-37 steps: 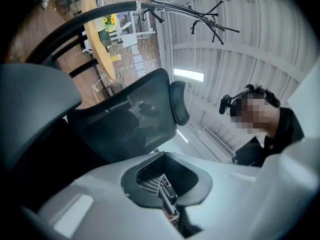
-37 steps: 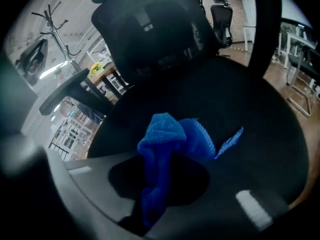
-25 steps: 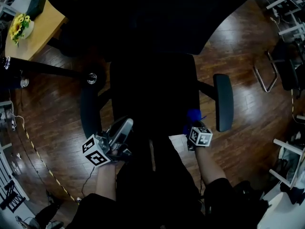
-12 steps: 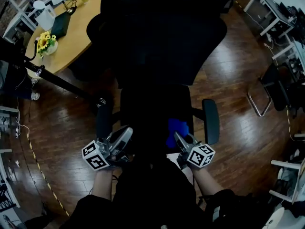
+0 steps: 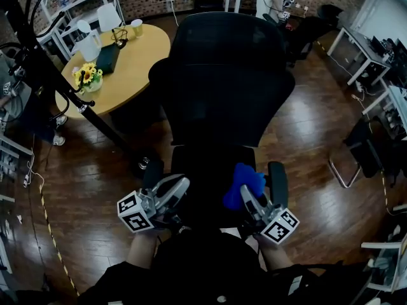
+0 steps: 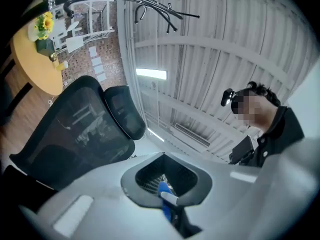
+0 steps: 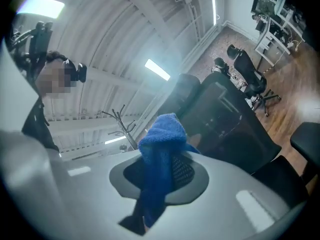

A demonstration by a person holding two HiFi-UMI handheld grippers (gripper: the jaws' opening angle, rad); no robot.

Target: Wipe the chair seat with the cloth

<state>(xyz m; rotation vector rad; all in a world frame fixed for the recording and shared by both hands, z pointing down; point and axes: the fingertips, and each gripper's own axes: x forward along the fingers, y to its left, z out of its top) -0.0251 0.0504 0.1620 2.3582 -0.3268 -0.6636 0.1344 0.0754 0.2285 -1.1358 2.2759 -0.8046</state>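
Right gripper (image 5: 250, 199) clamped on blue cloth (image 5: 243, 180); the cloth bunches over its jaw tips, over the chair seat (image 5: 206, 170) front-right. Left gripper (image 5: 177, 188) closed, empty, at front-left.

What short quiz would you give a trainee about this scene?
1. Which gripper holds the blue cloth?
2. True or false: the office chair is bright red.
3. What stands on the round table? A) yellow flowers B) a football C) a cat

Key: 1, the right gripper. 2, false: it is black. 3, A.
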